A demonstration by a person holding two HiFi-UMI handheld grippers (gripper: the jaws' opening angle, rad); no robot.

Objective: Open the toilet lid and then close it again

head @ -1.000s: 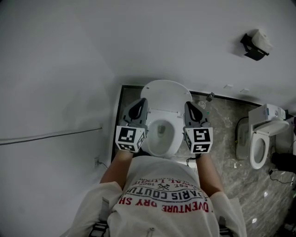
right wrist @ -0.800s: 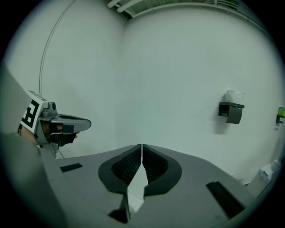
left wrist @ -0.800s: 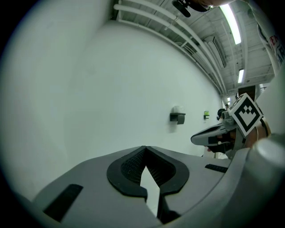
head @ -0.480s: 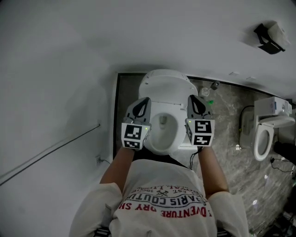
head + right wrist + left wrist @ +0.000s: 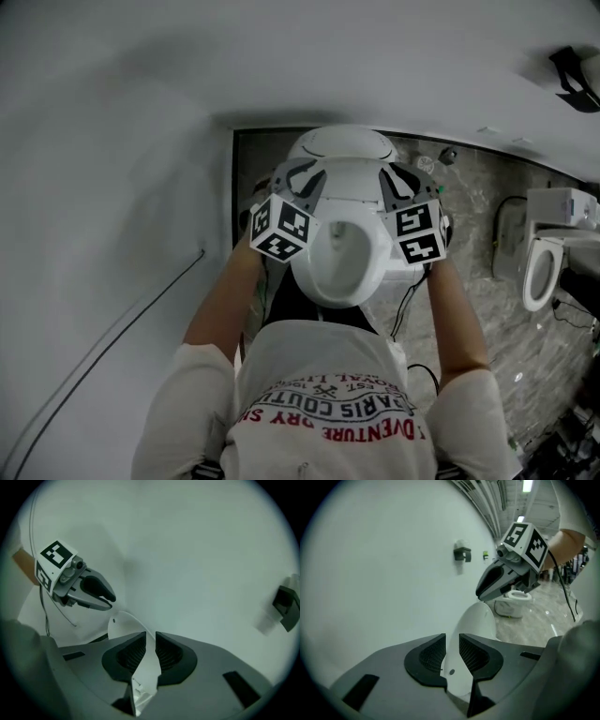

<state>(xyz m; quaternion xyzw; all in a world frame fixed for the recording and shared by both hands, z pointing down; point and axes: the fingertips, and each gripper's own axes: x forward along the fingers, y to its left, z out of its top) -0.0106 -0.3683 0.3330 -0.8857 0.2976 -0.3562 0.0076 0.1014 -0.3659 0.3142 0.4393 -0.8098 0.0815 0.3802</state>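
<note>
Bathroom wall behind, right gripper [image 5: 151, 651] pinches the raised toilet lid [image 5: 339, 142]; left gripper [image 5: 452, 651], just opening around its edge, should pinch too, then lower gently.

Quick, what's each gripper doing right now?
Left hand-held gripper: open, jaws just opening, toilet lid edge between them.
Right hand-held gripper: closed on the toilet lid.

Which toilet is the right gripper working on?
The near toilet, just ahead of the person: its lid sits between the right gripper's jaws. The other toilet stands apart at right, untouched.
</note>
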